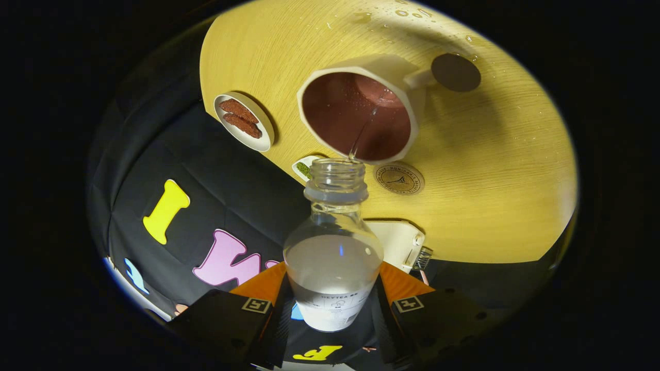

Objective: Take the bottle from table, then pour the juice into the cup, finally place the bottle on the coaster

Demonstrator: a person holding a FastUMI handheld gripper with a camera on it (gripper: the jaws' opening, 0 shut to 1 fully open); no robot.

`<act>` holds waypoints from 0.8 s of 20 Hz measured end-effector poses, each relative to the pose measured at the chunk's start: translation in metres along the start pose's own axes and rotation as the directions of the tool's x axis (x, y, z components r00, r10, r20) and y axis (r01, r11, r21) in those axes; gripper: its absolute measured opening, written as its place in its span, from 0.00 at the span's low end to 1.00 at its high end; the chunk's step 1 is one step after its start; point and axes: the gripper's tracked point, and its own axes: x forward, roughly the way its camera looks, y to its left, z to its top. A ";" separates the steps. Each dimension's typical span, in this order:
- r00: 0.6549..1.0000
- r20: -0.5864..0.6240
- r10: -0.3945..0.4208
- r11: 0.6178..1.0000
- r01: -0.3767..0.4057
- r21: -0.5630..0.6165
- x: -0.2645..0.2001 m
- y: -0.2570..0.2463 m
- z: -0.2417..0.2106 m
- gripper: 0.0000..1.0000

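Observation:
My gripper (332,304) is shut on a clear, uncapped bottle (333,247) holding whitish liquid; both fingers press its lower body. The bottle is tipped forward, its open mouth just before the rim of a white angular cup (384,69) with a brown inside. A thin stream of liquid runs from the mouth into the cup. A round cork coaster (399,179) with a printed emblem lies on the wooden table (490,170), right beside the bottle's neck and near the cup. The cup's handle points toward a dark round disc (456,72).
A small white dish (263,136) with two brown pieces sits near the table edge, beside the cup. A small white tray (303,168) with something green lies by the bottle's neck. A white box (397,239) sits near the fingers. Water drops (407,11) dot the far tabletop.

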 end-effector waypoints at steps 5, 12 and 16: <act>1.000 -0.006 0.006 0.999 -0.005 0.049 -0.003 0.007 -0.001 0.71; 0.999 -0.031 -0.008 0.995 0.011 0.098 -0.003 0.013 -0.009 0.71; 0.999 -0.033 -0.014 0.995 0.018 0.100 -0.004 0.011 -0.010 0.71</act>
